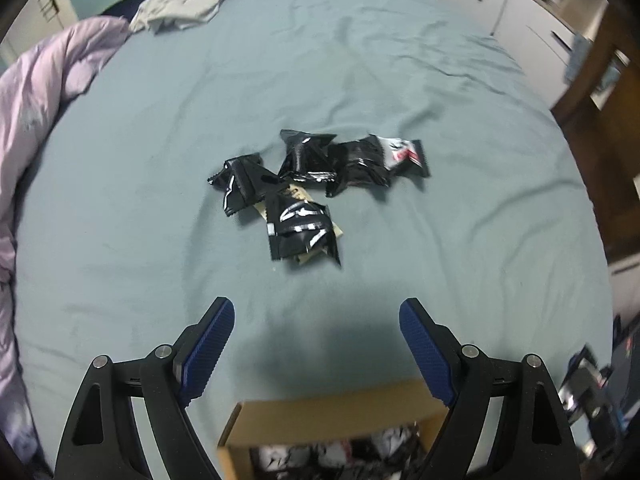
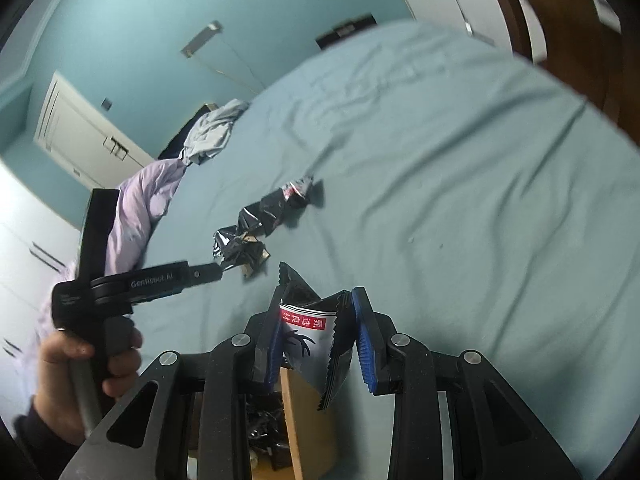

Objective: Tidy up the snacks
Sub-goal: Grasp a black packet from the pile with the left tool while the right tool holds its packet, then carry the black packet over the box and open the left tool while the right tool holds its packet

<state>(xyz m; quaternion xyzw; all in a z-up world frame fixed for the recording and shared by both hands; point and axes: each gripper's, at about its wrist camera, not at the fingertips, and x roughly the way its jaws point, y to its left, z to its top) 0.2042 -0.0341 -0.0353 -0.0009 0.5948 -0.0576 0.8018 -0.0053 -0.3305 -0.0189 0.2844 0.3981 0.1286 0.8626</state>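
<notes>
Left gripper, seen along its own fingers: it is pointing steeply down at the blue bedsheet, its jaws standing wide apart with nothing between the blue pads. A cluster of black snack packets is lying on the sheet beyond the fingertips, well clear of them. The near wall of a cardboard box is showing at the lower edge, between the two fingers, with more packets inside (blurred).

Right gripper: its jaws are standing narrowly apart and are pinching a black-and-white snack packet with a red label, which is hanging just above the box edge. In this view a hand is gripping the handle of the left gripper, whose fingers are reaching toward the packets on the bed; the device is tilting across the frame.

Background: a lilac duvet is bunching at the left of the bed, beside a grey garment.
</notes>
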